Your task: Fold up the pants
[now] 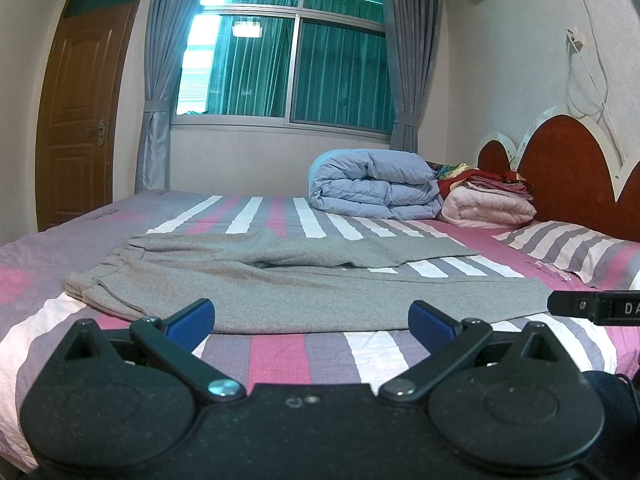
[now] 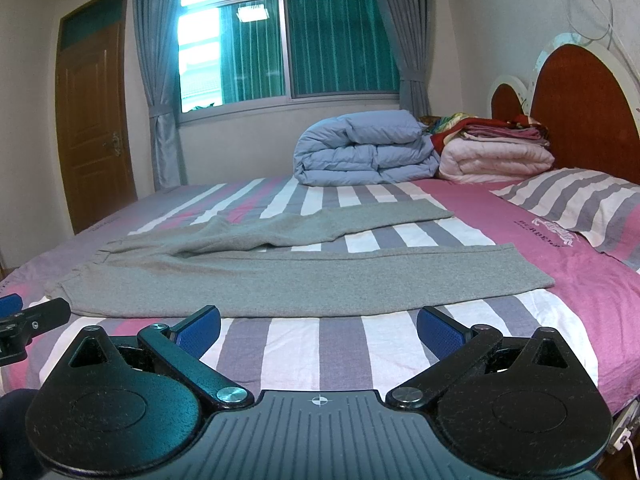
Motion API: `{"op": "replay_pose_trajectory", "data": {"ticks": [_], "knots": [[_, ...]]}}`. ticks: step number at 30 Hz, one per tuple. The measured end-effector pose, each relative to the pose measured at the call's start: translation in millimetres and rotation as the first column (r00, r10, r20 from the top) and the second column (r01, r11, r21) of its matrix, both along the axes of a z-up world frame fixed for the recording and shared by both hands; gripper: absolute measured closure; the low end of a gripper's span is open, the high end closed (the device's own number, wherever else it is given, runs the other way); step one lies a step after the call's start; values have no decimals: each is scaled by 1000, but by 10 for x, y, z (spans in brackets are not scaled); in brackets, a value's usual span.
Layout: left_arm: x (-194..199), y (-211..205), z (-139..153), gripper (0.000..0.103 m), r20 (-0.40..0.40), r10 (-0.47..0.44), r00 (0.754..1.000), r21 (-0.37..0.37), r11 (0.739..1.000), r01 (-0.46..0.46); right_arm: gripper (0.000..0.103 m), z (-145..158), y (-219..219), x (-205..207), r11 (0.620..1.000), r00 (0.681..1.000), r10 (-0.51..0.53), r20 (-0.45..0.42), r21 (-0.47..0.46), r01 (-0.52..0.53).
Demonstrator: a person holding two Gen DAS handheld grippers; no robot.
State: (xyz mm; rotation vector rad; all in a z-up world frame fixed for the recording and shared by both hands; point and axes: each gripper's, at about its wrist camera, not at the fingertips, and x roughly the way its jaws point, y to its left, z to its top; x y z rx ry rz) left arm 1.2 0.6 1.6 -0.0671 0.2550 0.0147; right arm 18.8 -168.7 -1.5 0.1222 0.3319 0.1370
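Grey sweatpants (image 1: 280,284) (image 2: 256,276) lie spread flat on the striped bed, waistband to the left and the two legs running right, the far leg angled away from the near one. My left gripper (image 1: 311,324) hovers open just in front of the near leg's edge, blue pads wide apart and empty. My right gripper (image 2: 319,328) is open too, short of the near leg's front edge, holding nothing. Part of the right gripper (image 1: 596,306) shows at the left wrist view's right edge, and the left gripper's finger (image 2: 24,320) at the right wrist view's left edge.
A rolled blue duvet (image 1: 372,186) (image 2: 364,152) and folded pink blankets (image 1: 488,204) (image 2: 496,156) sit at the bed's far side by the red headboard (image 2: 580,112). A striped pillow (image 2: 580,200) lies at right. A wooden door (image 1: 80,120) and a curtained window (image 1: 288,68) stand behind.
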Motion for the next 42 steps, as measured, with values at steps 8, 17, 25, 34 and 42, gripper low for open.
{"op": "replay_pose_trajectory", "data": {"ticks": [8,17,25,34,42], "knots": [[-5,-2,2,6,1,0,1000,1,1000,0,0,1,6,2,1000,1000,-1,0,0,1],[-4,-7,0,6,1,0,1000,3,1000,0,0,-1,6,4,1000,1000,-1,-1,-1,1],[-3,-10,-2,6,1,0,1000,4,1000,0,0,-2,10,6,1000,1000,-2,-1,-1,2],[-6,-8,-21,6,2,3,1000,3,1000,-3,0,-3,10,7,1000,1000,-3,-1,-1,3],[-8,13,-40,6,2,9,1000,-9,1000,-9,0,-3,9,9,1000,1000,-3,0,-1,3]]}}
